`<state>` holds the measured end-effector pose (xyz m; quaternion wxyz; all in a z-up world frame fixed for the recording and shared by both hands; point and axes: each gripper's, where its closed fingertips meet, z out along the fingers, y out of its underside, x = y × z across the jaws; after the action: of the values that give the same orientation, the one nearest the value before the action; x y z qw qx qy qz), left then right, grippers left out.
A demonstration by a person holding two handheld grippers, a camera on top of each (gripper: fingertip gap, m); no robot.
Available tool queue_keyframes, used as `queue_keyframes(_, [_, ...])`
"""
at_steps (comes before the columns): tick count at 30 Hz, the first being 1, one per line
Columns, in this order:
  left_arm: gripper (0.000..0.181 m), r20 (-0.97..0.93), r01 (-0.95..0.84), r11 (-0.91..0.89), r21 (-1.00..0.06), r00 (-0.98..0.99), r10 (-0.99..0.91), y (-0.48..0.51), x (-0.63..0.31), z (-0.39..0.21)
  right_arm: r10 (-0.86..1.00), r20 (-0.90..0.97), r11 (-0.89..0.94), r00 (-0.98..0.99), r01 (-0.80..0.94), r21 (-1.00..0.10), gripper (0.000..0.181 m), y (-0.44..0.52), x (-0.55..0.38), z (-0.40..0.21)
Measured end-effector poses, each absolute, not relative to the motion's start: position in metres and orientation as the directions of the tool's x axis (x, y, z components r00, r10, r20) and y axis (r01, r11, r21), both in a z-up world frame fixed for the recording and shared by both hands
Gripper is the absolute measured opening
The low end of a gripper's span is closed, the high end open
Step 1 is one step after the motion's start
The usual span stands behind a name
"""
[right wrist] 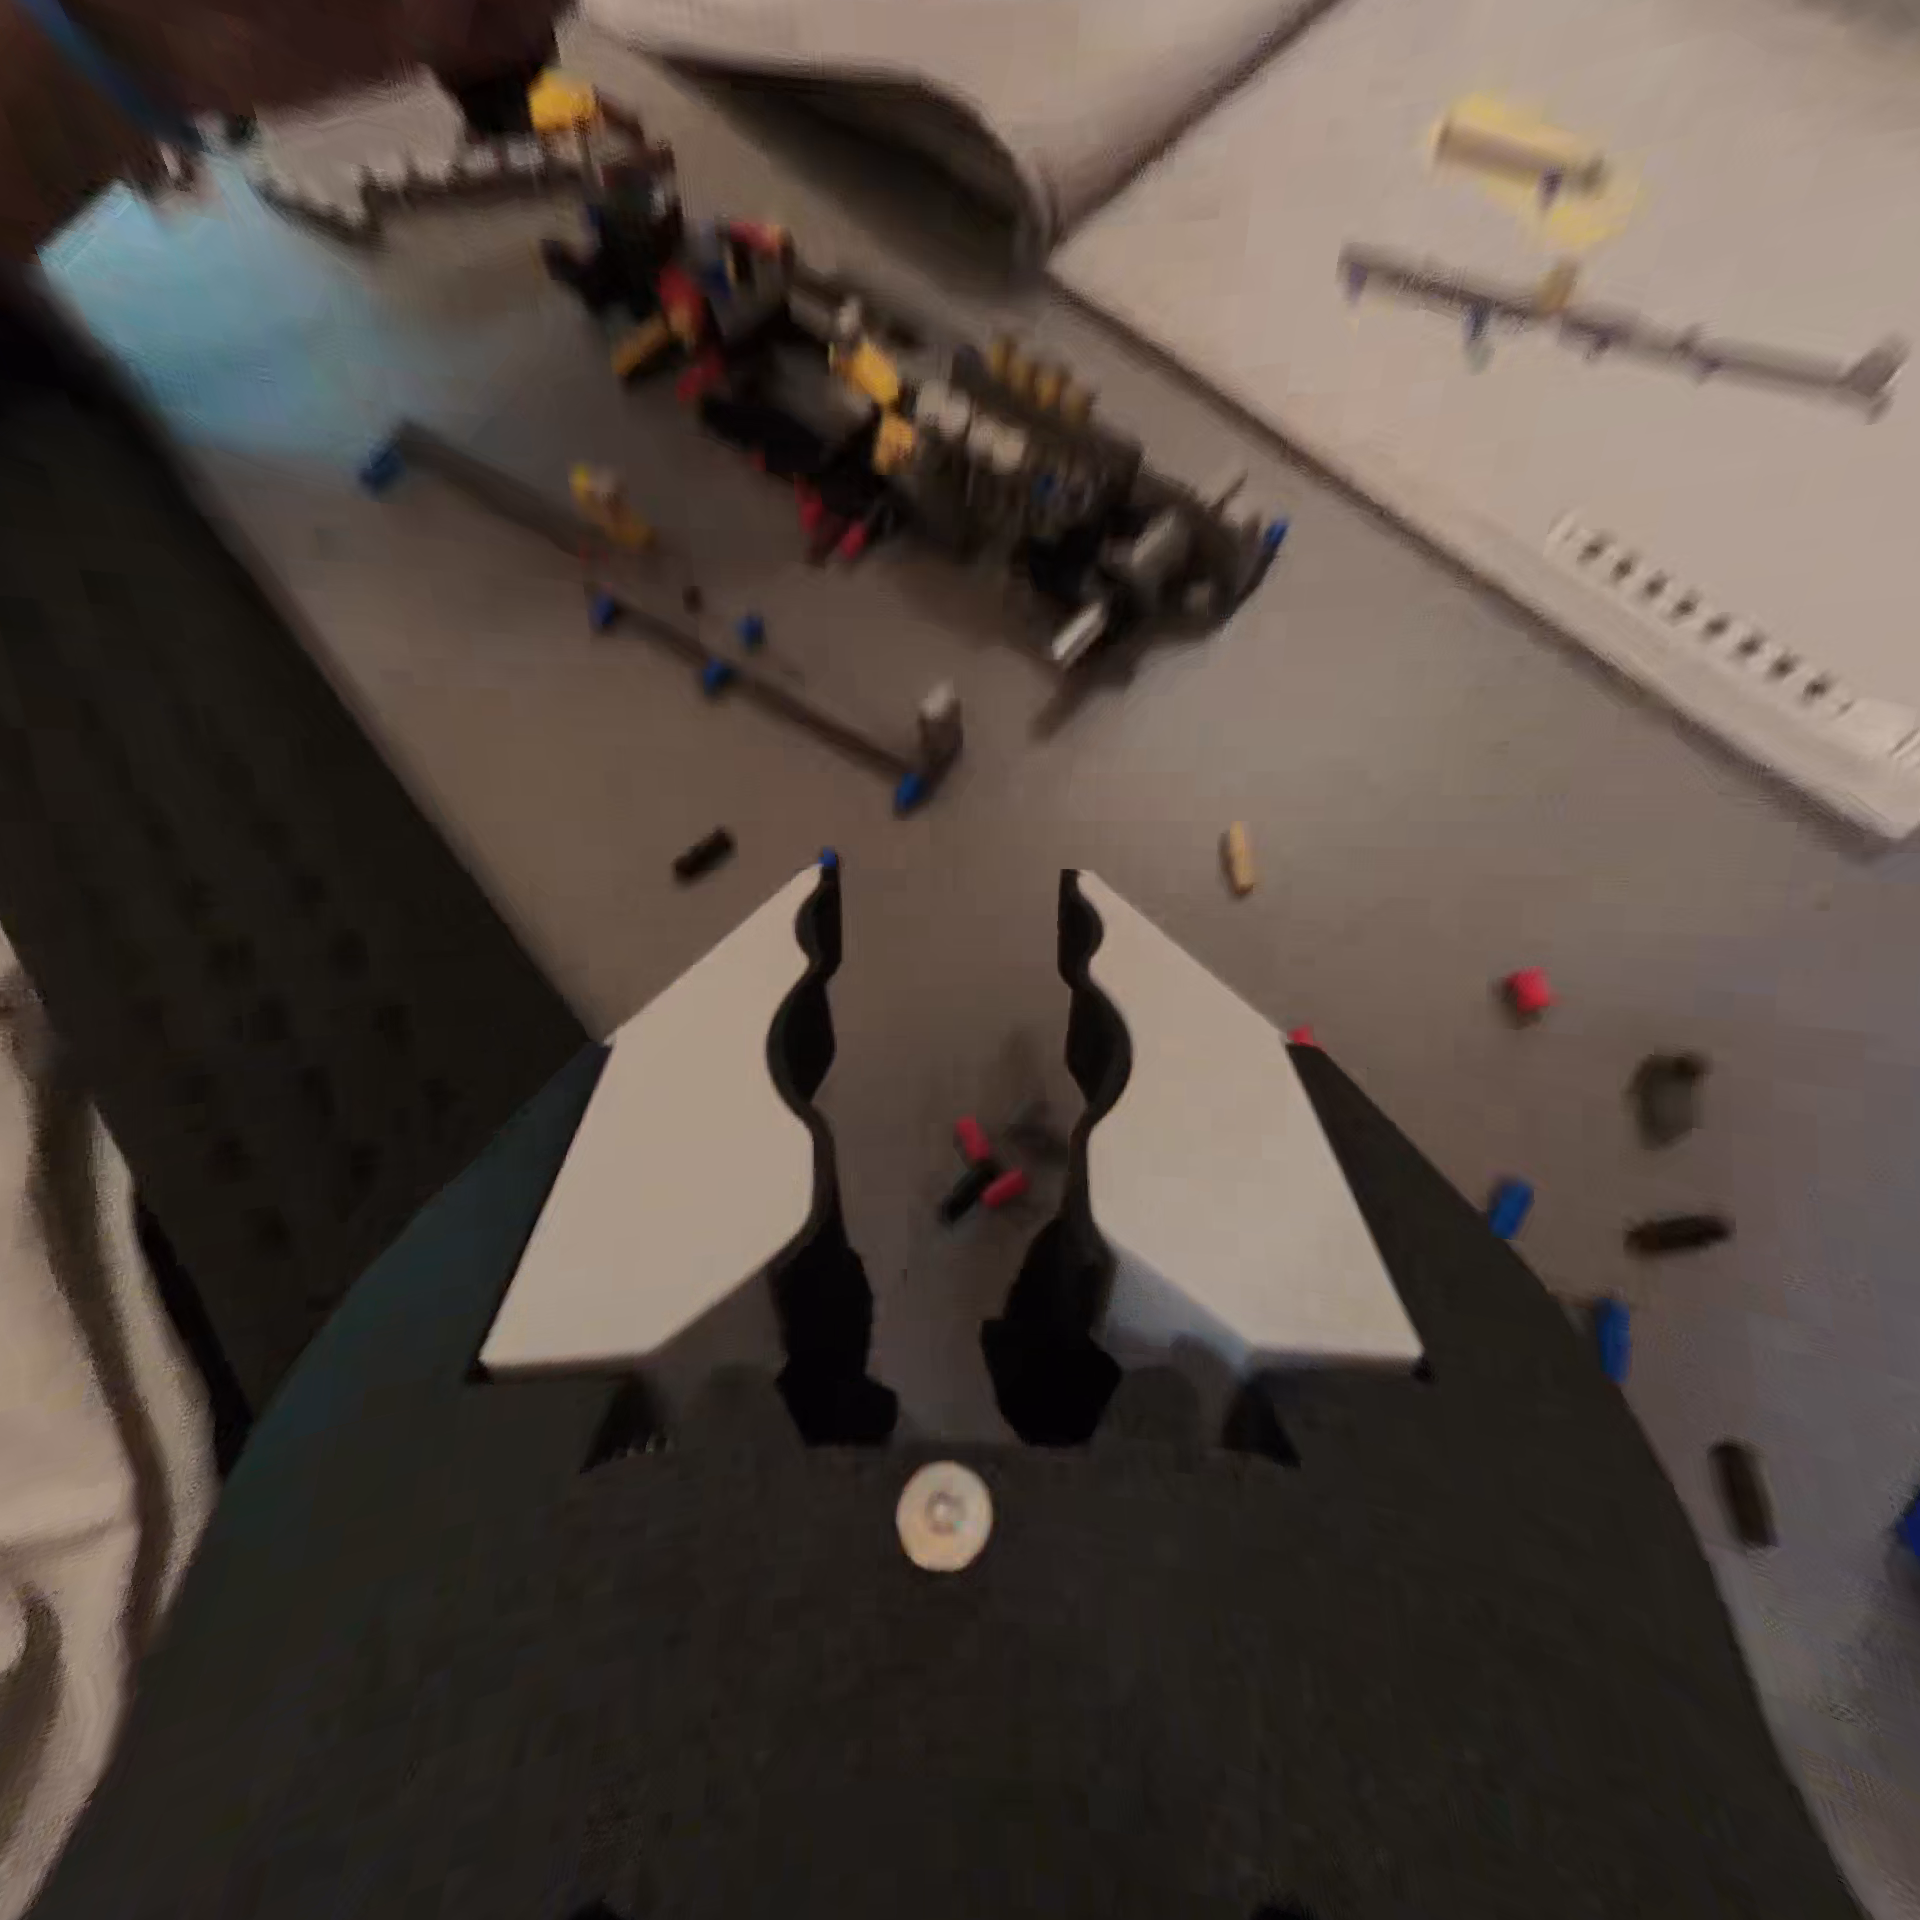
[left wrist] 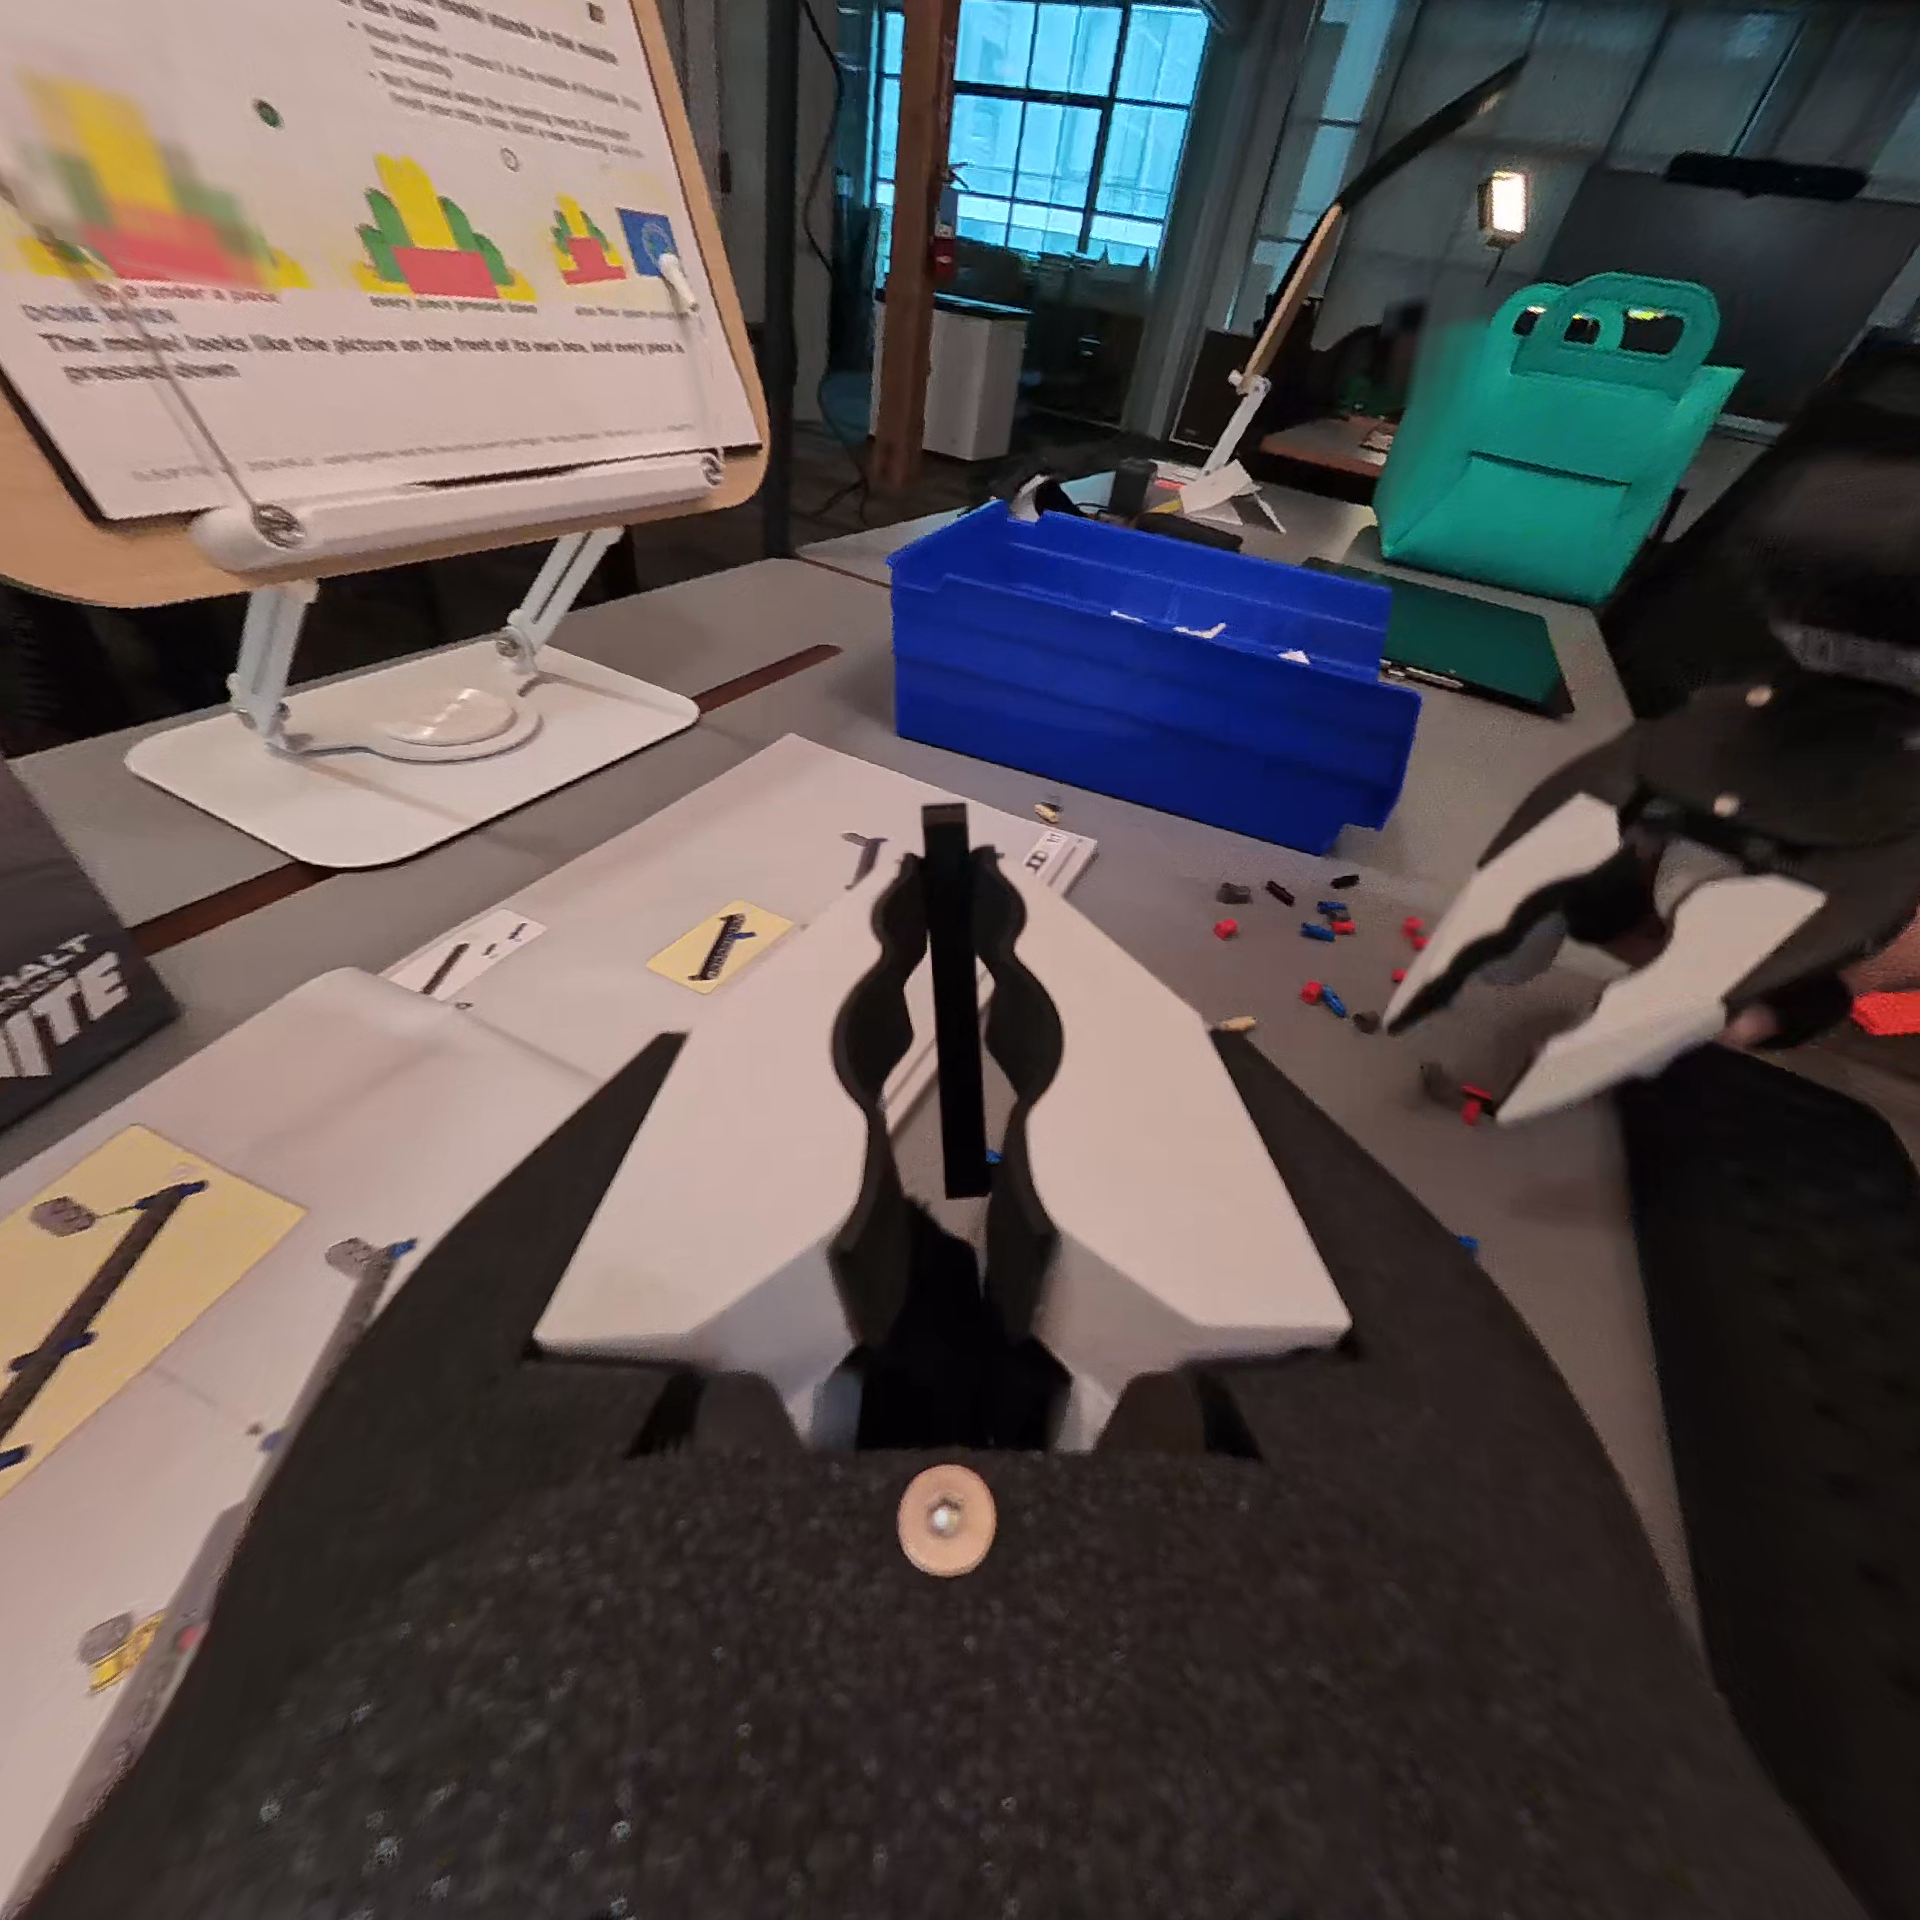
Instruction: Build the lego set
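My left gripper [left wrist: 951,883] is shut on a long black beam [left wrist: 956,997], which stands up between the fingers above the open instruction booklet [left wrist: 665,862]. My right gripper [right wrist: 951,878] is open and empty, low over the grey table, with a few red and black pins [right wrist: 982,1164] lying between its fingers. It also shows in the left wrist view [left wrist: 1455,1060], over loose pins [left wrist: 1325,925]. A partly built model [right wrist: 883,416] of black, yellow and red parts lies ahead of it, blurred. A long grey beam with blue pins [right wrist: 675,634] lies beside the model.
A blue bin [left wrist: 1143,675] stands behind the booklet, a green bag [left wrist: 1538,436] behind that. A document stand [left wrist: 416,748] holds a sheet at far left. A black box [left wrist: 62,997] sits at the left edge. A black mat [right wrist: 208,831] lies left of the right gripper. Booklet pages [right wrist: 1558,540] lie at the right. There is about 20 centimeters between the tips of the two grippers.
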<state>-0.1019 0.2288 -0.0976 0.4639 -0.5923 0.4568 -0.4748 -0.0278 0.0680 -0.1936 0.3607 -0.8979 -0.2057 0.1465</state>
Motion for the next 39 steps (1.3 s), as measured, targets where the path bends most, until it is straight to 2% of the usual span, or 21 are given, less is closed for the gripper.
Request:
queue_keyframes(2, [0.007,0.136,-0.113,-0.149,-0.982,0.113,-0.984,0.222,-0.097,-0.102,0.455,-0.112,-0.693,0.883,0.273,-0.668,0.034,0.049,-0.035,-0.213])
queue_keyframes(6, [0.007,0.119,-0.142,-0.133,-0.981,0.104,-0.987,0.217,-0.093,-0.109,0.447,-0.185,-0.655,0.875,0.180,-0.734,0.020,0.044,-0.065,-0.209])
queue_keyframes(8, [0.007,0.134,-0.140,-0.146,-0.979,0.097,-0.986,0.216,-0.092,-0.109,0.489,-0.151,-0.652,0.859,0.245,-0.717,0.015,0.045,-0.082,-0.215])
queue_keyframes(10, [0.007,0.134,-0.137,-0.147,-0.980,0.101,-0.986,0.218,-0.093,-0.109,0.503,-0.100,-0.667,0.858,0.312,-0.676,0.013,0.048,-0.089,-0.225])
queue_keyframes(13, [0.007,0.136,-0.132,-0.148,-0.980,0.100,-0.986,0.219,-0.095,-0.107,0.501,-0.172,-0.704,0.848,0.283,-0.652,0.014,0.050,-0.101,-0.226])
queue_keyframes(15, [0.007,0.133,-0.126,-0.145,-0.981,0.103,-0.986,0.220,-0.096,-0.105,0.479,-0.157,-0.730,0.864,0.292,-0.618,0.019,0.051,-0.099,-0.230])
queue_keyframes(18, [0.007,0.132,-0.118,-0.143,-0.983,0.100,-0.986,0.220,-0.097,-0.102,0.472,-0.130,-0.724,0.872,0.300,-0.621,0.016,0.052,-0.102,-0.230])
queue_keyframes(25, [0.007,0.125,-0.120,-0.134,-0.984,0.081,-0.989,0.214,-0.094,-0.102,0.476,-0.010,-0.735,0.880,0.391,-0.554,0.011,0.053,-0.101,-0.235])
queue_keyframes(28, [0.007,0.116,-0.118,-0.125,-0.985,0.079,-0.990,0.212,-0.094,-0.101,0.475,0.020,-0.728,0.880,0.406,-0.553,0.003,0.056,-0.099,-0.235])
queue_keyframes(33, [0.007,0.108,-0.102,-0.117,-0.988,0.085,-0.990,0.214,-0.097,-0.096,0.483,0.045,-0.728,0.874,0.430,-0.534,0.003,0.056,-0.088,-0.233])
queue_keyframes(37, [0.007,0.113,-0.100,-0.122,-0.988,0.085,-0.990,0.215,-0.098,-0.095,0.533,0.113,-0.747,0.838,0.529,-0.402,0.003,0.036,-0.024,-0.208])
queue_keyframes(39, [0.007,0.107,-0.099,-0.115,-0.988,0.083,-0.991,0.214,-0.098,-0.094,0.557,0.122,-0.791,0.822,0.570,-0.223,0.003,0.014,0.028,-0.198])
